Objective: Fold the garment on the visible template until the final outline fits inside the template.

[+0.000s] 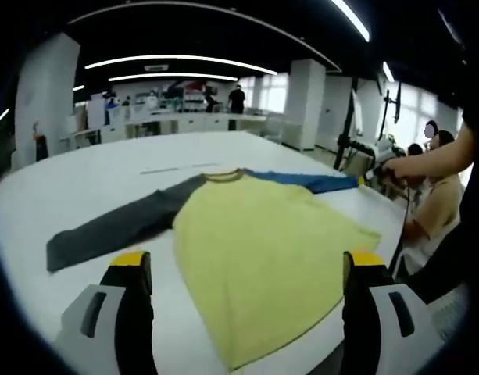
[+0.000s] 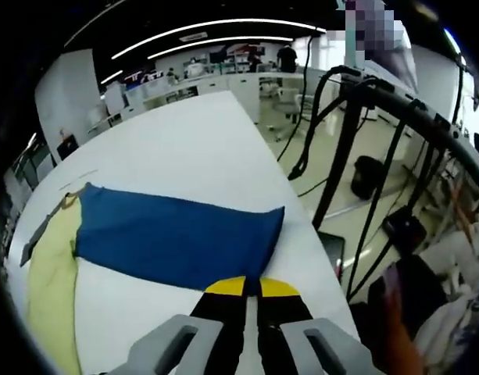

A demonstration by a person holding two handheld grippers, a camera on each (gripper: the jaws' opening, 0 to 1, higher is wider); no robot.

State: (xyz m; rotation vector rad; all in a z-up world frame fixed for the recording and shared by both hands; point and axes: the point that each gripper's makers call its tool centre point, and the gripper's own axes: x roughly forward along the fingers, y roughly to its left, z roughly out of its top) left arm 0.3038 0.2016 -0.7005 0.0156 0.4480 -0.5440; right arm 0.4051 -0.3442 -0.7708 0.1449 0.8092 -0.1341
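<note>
A long-sleeved shirt lies flat on the white table (image 1: 83, 180), with a yellow body (image 1: 259, 242), a grey sleeve (image 1: 118, 226) stretched left and a blue sleeve (image 1: 309, 181) reaching right. My left gripper (image 1: 248, 262) is open above the shirt's near hem, one jaw on each side of the yellow body. In the right gripper view the blue sleeve (image 2: 173, 234) lies spread out, and my right gripper (image 2: 252, 287) is shut on its cuff edge. The right gripper (image 1: 377, 173) also appears at the sleeve's end in the left gripper view. Faint thin marks (image 1: 180, 168) lie on the table beyond the collar.
The table's right edge (image 2: 302, 226) runs close to the blue cuff. Beyond it stands a black stand with cables (image 2: 356, 148). A person (image 1: 438, 187) sits at the table's right side. Workbenches and pillars (image 1: 309, 101) fill the back.
</note>
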